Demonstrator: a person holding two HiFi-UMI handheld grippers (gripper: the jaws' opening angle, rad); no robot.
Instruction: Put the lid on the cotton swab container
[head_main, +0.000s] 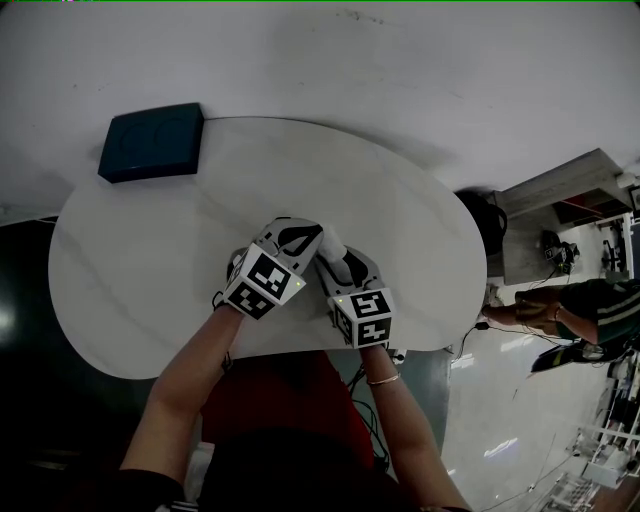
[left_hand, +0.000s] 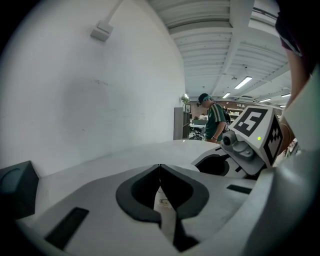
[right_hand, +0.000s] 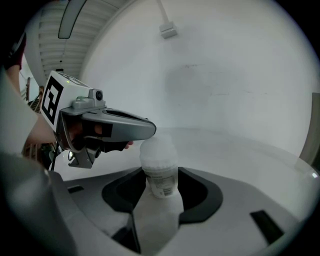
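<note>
Squarely at the middle of the white oval table (head_main: 140, 270), the right gripper (right_hand: 161, 172) clasps the small translucent white plastic cotton swab container (right_hand: 161, 184) by its body, jaws spread wide around it and its long axis upright. The left gripper (left_hand: 160, 166), jaws tip to tip and apparently empty, reaches in from the left. Its tip is right at the frosted domed lid (right_hand: 157, 149), which appears seated on top; a downward press looks the likely finish.

Even indoor light, fisheye views, dark corners.
Glow from ceiling strip lights (left_hand: 243, 82) at the far side; the pale desk (head_main: 150, 280) carries only soft shadow; the cotton swab container (right_hand: 159, 165) is hazy, soft-focus; straight lines bow near edges.
</note>
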